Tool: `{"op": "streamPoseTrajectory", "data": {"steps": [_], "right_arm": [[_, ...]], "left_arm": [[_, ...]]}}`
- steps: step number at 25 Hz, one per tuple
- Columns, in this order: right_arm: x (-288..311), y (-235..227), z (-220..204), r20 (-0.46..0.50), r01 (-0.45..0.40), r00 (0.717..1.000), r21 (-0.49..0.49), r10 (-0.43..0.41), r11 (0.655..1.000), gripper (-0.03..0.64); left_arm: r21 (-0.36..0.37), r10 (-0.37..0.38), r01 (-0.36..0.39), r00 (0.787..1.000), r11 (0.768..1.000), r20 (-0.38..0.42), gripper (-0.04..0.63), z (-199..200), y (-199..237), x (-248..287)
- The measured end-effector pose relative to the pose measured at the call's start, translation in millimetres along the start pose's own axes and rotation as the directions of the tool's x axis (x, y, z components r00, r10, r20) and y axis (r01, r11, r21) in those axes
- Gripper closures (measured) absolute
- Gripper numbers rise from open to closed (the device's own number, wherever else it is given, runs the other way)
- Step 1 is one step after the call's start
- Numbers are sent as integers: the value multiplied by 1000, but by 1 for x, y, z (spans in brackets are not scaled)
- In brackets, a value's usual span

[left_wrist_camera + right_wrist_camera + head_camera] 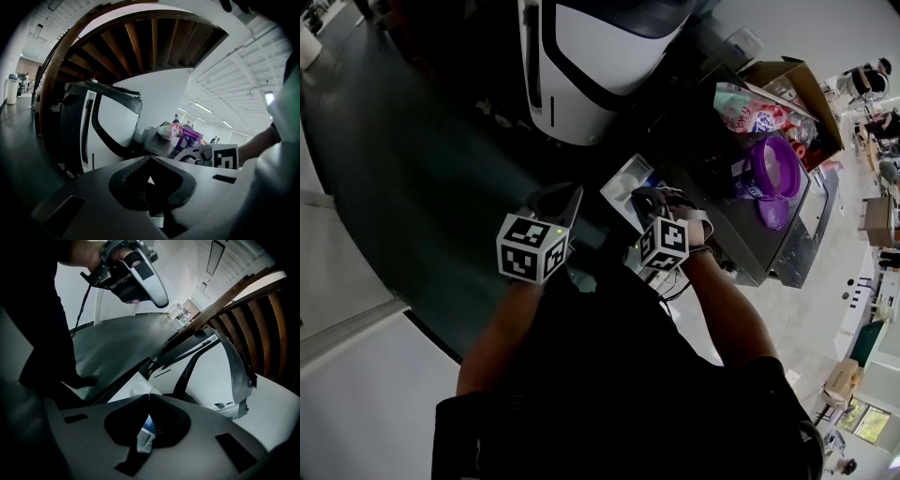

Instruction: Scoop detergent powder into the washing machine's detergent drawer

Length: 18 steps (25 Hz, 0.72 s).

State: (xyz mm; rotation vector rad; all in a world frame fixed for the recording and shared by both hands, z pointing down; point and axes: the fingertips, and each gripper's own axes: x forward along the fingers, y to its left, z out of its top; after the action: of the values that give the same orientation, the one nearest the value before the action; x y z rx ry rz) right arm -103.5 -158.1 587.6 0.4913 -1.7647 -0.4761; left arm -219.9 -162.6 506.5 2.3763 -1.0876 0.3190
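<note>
The white detergent drawer (628, 185) stands pulled out from the dark washing machine (741, 239). On the machine's top sit an uncovered purple detergent tub (774, 167) and its lid (773, 212). My left gripper (562, 202) hangs left of the drawer, shut and holding nothing (150, 158). Just above the drawer's near end is my right gripper (652, 199), shut with nothing between its tips (149, 395); part of the drawer (146, 433) shows below them. The tub (190, 137) lies ahead and right of the left gripper. No scoop is in view.
A cardboard box (800, 92) and a pink patterned bag (748, 112) sit at the back of the machine top. A large white and black appliance (600, 56) stands beyond the drawer. The floor is dark to the left.
</note>
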Motion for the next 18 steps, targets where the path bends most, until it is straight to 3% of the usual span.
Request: {"op": "streamPoseTrajectory", "data": {"steps": [14,18], "right_arm": [[-2,3,3,-35,21,999,62,-19,998,600],[-7,0,7,-12,11,1000,152,-9,988,600]], "left_arm": [[4,-5,5,1000,1000,-4,588,-7,3,-16],[2,-15,15,1000,1000,-2,588,-6,3,-19]]}}
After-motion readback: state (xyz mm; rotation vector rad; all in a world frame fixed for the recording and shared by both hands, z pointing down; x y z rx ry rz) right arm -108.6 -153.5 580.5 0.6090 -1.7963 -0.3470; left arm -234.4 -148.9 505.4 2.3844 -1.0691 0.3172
